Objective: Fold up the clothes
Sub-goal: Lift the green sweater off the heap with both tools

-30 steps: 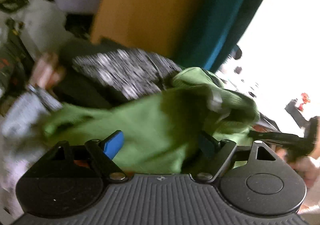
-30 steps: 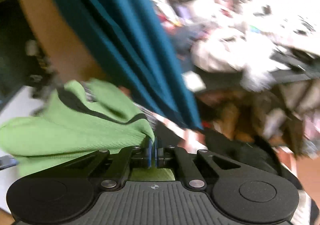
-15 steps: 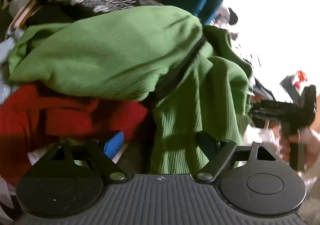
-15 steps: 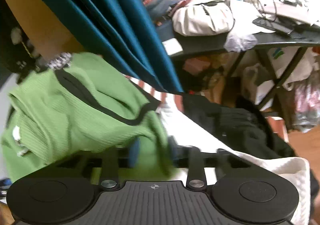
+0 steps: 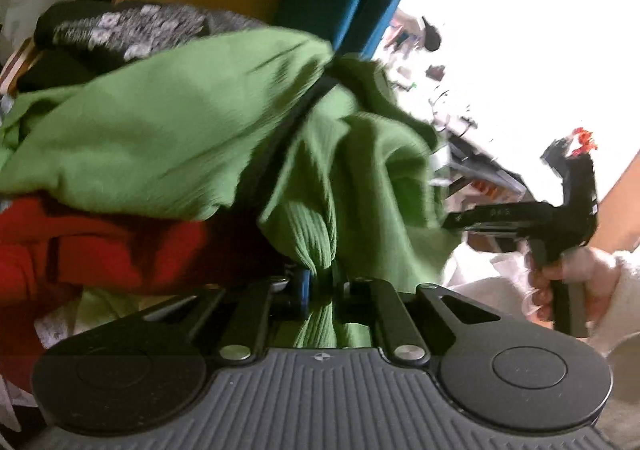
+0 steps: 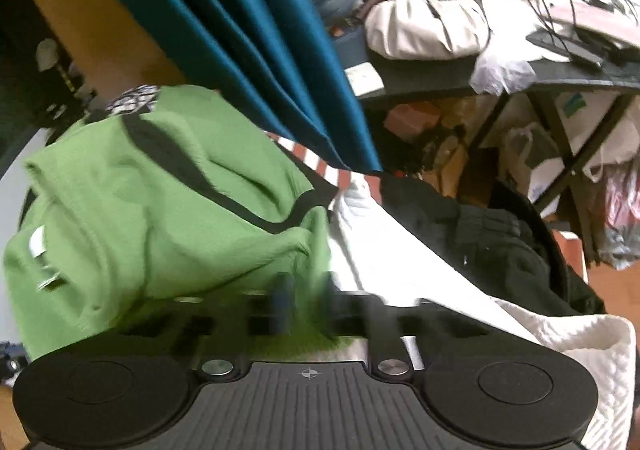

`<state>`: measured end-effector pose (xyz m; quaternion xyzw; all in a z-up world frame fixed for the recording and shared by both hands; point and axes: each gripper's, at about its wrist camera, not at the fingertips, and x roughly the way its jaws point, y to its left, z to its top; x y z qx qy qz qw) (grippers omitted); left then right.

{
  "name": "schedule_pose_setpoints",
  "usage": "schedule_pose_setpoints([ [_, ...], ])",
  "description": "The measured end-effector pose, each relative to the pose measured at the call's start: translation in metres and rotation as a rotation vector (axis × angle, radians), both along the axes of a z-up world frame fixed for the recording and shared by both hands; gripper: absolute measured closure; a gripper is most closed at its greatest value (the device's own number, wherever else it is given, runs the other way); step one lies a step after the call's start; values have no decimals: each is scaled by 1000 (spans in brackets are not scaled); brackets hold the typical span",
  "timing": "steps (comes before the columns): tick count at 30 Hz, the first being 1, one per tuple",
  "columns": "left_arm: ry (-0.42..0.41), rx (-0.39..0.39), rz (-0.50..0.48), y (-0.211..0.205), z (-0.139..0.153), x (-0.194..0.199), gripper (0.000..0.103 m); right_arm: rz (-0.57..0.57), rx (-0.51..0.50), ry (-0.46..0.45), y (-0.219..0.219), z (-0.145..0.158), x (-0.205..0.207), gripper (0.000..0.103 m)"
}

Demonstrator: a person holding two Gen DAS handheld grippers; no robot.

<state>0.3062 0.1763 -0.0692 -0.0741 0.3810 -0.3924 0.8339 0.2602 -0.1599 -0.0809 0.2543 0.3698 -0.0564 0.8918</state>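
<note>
A green ribbed garment with black trim lies bunched on a pile of clothes. My left gripper is shut on a gathered fold of it. In the left wrist view the right gripper, held by a hand, reaches the garment's right edge. In the right wrist view the green garment hangs to the left and runs down between the blurred fingers of my right gripper. Those fingers stand a little apart, and the blur hides whether they pinch the cloth.
A red garment lies under the green one, and a black-and-white patterned one lies behind it. A teal curtain hangs close by. White quilted cloth and a black garment lie to the right. A cluttered dark table stands beyond.
My left gripper was open and has shut on a fold of the green garment. My right gripper let go of the green cloth, spread wide, and its fingers now stand closer together.
</note>
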Motion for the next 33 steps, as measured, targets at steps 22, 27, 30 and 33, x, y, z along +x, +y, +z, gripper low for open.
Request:
schedule_pose_setpoints([
  [22, 105, -118, 58, -6, -14, 10, 90, 155, 53, -19, 9, -11, 21, 81],
  [27, -2, -205, 28, 15, 25, -5, 91, 181, 19, -188, 13, 45, 13, 91],
  [30, -63, -273, 63, 33, 46, -14, 92, 193, 21, -313, 16, 86, 9, 94],
  [33, -158, -356, 101, 39, 75, -16, 98, 211, 20, -415, 20, 119, 7, 94],
])
